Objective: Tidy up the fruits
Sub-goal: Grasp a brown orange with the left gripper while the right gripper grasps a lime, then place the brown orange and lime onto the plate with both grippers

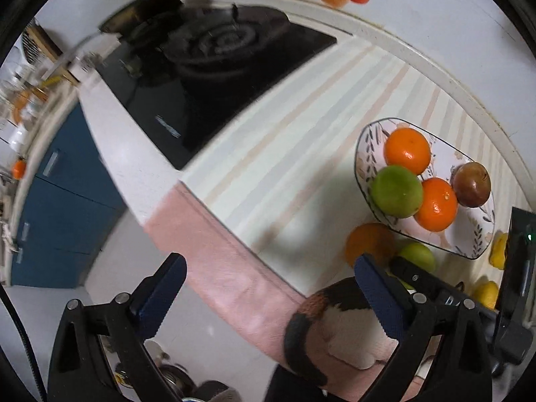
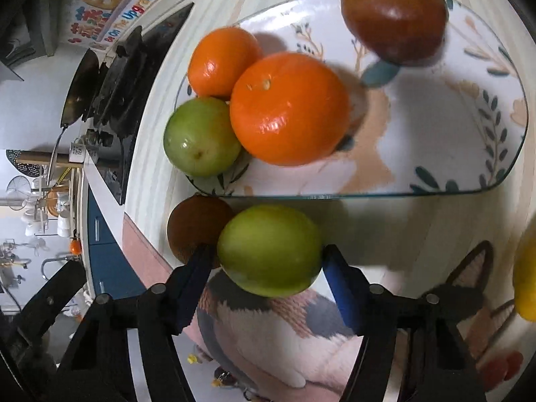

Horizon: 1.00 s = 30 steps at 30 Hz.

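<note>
Four fruits lie on the leaf-patterned plate (image 2: 495, 140): in the right wrist view, a large orange (image 2: 289, 109) at centre, a smaller orange (image 2: 222, 62) touching it at upper left, a green fruit (image 2: 201, 137) touching both at the left rim, and a brown fruit (image 2: 395, 13) apart at the top right. Below the plate's near edge, the right gripper (image 2: 266, 256) has its fingers clamped on a second green fruit (image 2: 269, 249), one finger on each side of it. Just to the left of that fruit, a brownish-orange fruit (image 2: 196, 226) rests on the striped cloth (image 2: 418, 234), close to the plate's rim. A yellow fruit (image 2: 526, 278) shows at the right edge.

In the left wrist view, the left gripper (image 1: 269, 279) sits at the bottom of the frame with its blue-padded fingers (image 1: 378, 288) wide apart and nothing between them. The plate is at right there, and a black stove (image 1: 214, 77) fills the upper left, beside the cloth. A cat-patterned pink fabric (image 1: 348, 335) hangs at the bottom of both views.
</note>
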Each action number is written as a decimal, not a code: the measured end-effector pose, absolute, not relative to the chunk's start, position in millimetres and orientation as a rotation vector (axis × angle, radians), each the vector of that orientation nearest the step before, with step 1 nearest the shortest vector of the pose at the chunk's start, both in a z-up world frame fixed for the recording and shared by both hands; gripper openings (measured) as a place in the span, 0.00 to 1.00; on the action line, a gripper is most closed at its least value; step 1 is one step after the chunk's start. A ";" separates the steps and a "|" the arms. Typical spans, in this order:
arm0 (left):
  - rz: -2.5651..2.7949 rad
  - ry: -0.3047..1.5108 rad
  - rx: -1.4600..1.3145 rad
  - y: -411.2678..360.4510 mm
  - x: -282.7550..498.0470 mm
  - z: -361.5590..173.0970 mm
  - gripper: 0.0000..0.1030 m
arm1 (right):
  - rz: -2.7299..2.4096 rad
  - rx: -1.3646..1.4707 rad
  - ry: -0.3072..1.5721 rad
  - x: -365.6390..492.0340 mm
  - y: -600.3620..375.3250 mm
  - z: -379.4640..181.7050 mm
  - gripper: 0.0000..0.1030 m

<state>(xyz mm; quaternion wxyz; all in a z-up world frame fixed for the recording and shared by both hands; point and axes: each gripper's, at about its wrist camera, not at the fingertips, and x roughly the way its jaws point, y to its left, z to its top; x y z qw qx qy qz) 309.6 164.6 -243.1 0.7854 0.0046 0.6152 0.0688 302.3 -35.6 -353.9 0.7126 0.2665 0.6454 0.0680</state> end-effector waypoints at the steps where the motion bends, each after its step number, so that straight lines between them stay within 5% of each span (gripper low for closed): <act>1: 0.134 1.338 -0.005 163.4 312.7 -247.6 1.00 | 0.143 0.571 1.434 300.4 -35.7 -352.1 0.64; 14: -0.094 1.470 0.052 99.7 337.5 -310.2 0.97 | 0.045 0.469 1.473 256.9 -83.9 -340.3 0.64; 21: -0.157 1.474 0.073 83.7 334.6 -322.6 0.54 | 0.039 0.486 1.461 254.8 -86.3 -340.9 0.65; 30: -0.167 1.412 0.099 73.5 319.1 -300.2 0.51 | 0.059 0.460 1.428 253.4 -88.4 -326.4 0.64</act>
